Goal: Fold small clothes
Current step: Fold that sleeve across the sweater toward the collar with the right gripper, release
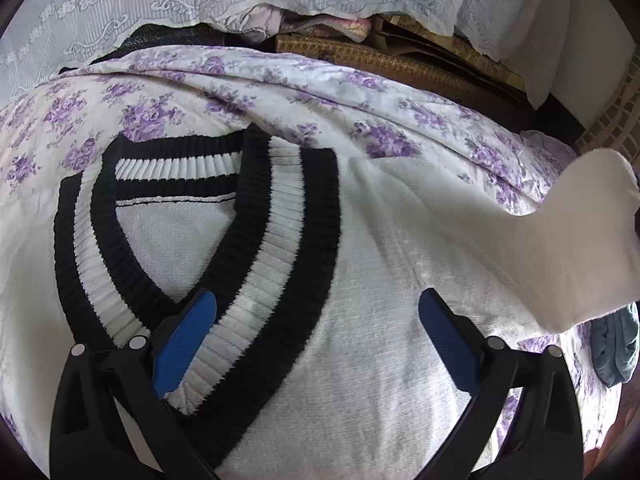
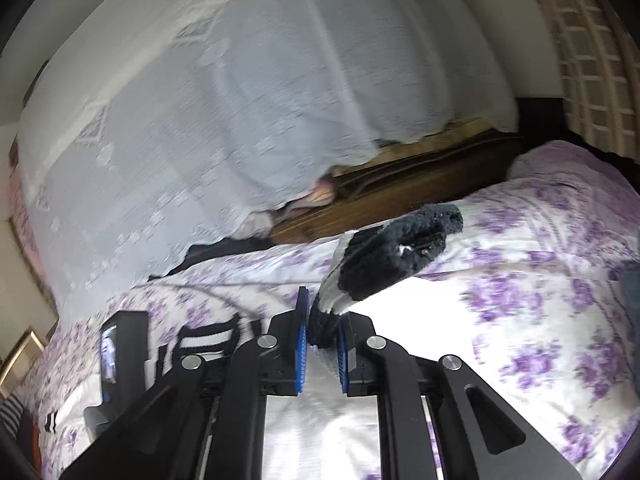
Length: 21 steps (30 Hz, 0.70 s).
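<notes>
Left wrist view: my left gripper (image 1: pixel 318 312) jaws gape wide over the sweater (image 1: pixel 360 360) on the bed (image 1: pixel 168 80). Right gripper (image 2: pixel 323 332) jaws pinch its sleeve cuff (image 2: pixel 392 256), stretching forward-right.

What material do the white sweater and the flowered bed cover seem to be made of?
White sweater: apparently knitted yarn, matte and slightly fuzzy, with ribbed black-and-white trim at the V-neck. Flowered bed cover: probably thin woven cotton, matte, with printed purple roses and soft creases.
</notes>
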Available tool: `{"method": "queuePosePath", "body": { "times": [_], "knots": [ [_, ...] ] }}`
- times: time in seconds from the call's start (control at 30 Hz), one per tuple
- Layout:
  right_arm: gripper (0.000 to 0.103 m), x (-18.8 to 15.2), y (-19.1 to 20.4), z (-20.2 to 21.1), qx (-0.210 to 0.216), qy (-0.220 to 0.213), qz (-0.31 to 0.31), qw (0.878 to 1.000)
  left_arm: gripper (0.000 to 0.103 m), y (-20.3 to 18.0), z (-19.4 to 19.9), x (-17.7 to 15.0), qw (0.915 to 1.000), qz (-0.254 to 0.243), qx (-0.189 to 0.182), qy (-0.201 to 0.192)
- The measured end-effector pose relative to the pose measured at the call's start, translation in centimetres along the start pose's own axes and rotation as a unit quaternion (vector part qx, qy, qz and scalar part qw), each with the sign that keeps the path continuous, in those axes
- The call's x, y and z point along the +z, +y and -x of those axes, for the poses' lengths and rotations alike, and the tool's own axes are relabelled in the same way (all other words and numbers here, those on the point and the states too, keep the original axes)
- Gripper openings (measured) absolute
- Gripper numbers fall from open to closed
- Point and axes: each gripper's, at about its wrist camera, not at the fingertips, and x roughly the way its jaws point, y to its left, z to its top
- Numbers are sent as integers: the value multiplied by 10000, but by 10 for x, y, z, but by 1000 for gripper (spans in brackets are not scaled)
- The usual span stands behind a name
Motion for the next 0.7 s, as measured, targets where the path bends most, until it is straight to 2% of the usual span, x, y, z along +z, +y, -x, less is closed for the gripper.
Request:
{"method": "queuePosePath", "body": {
  "times": [0.2,0.43,0.7],
  "knots": [
    [13,-4,48,-17,378,226,112,9990,99,27,11,9,9995,291,-121,-92],
    [13,-20,112,-42,808,453,439,9947,99,70,30,13,9974,643,85,-319],
    [13,-50,161,-75,1039,805,879,9874,99,150,38,3,9861,1593,353,-327]
  ]
}}
